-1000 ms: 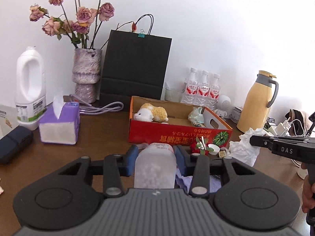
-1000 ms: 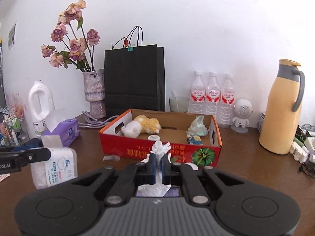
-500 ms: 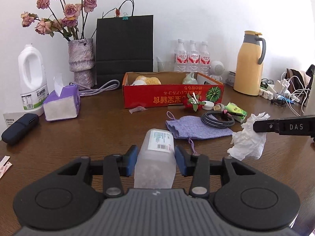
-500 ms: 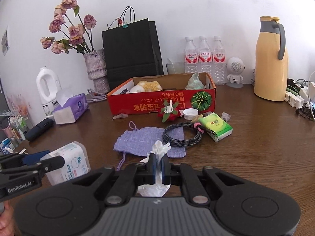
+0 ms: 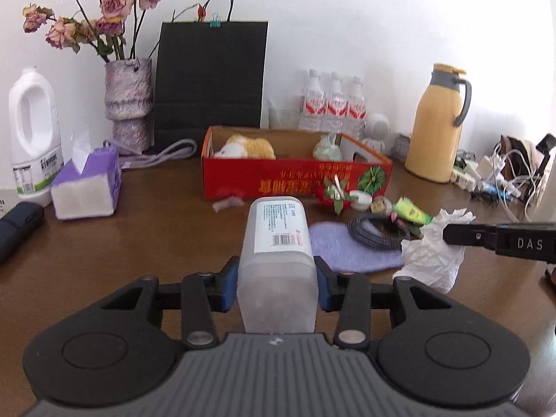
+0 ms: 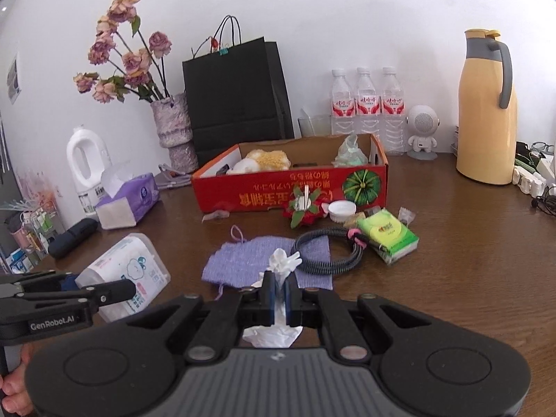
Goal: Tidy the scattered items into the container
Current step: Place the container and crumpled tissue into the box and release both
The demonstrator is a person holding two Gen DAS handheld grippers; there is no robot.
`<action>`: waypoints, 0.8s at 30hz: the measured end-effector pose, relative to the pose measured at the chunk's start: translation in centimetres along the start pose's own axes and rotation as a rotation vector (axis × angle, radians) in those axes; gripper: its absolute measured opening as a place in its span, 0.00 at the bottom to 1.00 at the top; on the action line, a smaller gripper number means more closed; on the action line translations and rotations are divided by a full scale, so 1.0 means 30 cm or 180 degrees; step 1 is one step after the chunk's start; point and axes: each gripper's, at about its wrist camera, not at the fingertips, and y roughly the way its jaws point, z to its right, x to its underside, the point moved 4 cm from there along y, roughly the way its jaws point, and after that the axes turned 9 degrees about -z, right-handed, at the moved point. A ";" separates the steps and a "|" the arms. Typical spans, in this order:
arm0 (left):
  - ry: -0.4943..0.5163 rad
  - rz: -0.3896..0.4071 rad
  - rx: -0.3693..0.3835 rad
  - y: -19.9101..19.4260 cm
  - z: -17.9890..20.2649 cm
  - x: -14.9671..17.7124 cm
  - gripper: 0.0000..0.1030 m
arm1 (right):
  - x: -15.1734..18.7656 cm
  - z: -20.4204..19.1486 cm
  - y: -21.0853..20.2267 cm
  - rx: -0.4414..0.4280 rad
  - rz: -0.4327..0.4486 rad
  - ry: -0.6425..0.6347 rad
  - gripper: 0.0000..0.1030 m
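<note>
Already a plush toy (image 6: 266, 160) lies in the red box (image 6: 292, 187), while the left gripper (image 5: 277, 283) clamps a plastic tub (image 5: 278, 243), the right gripper (image 6: 279, 292) pinches crumpled tissue (image 6: 283, 262), and a purple pouch (image 6: 243, 264), cable (image 6: 330, 250) and green tissue pack (image 6: 387, 236) await on the table (image 6: 451, 260).

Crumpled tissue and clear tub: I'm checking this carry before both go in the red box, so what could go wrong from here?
The crumpled tissue is pinched by a thin wad in the right gripper; it could tear or slip. The clear tub sticks far beyond the left gripper, so it may tilt. The red box already holds a plush toy.
</note>
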 end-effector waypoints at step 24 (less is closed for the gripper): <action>-0.0692 -0.0992 -0.0270 0.817 -0.144 -0.641 0.44 | -0.639 0.265 0.861 0.0526 -0.1336 0.0019 0.06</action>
